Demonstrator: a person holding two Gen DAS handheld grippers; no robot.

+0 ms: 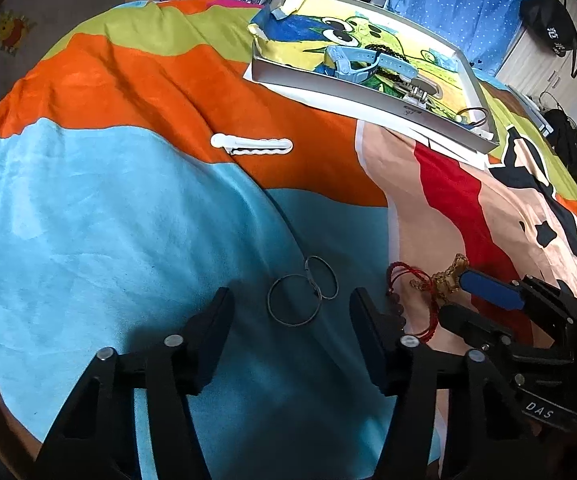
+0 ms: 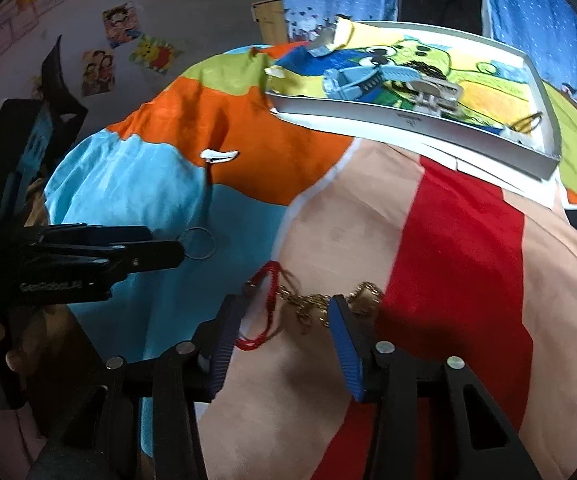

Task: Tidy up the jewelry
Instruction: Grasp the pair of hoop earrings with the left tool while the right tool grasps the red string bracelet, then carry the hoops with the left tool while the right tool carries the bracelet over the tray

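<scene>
Softly plush, the bedspread (image 1: 128, 208) spreads in blue, orange and green bands. Two thin metal rings (image 1: 302, 290), linked, lie on the blue area just ahead of the left tool (image 1: 292, 312), whose dark ribbed fingers are spread. Right of them, the right tool (image 2: 284, 320) stands spread around a braided red cord bracelet (image 2: 266, 292) tangled with a gold chain (image 2: 312, 308). A white scalloped hair clip (image 1: 250, 145) rests farther off on orange. Far right, a shallow grey box (image 1: 368, 98) holds a pale blue watch (image 1: 362, 65).
</scene>
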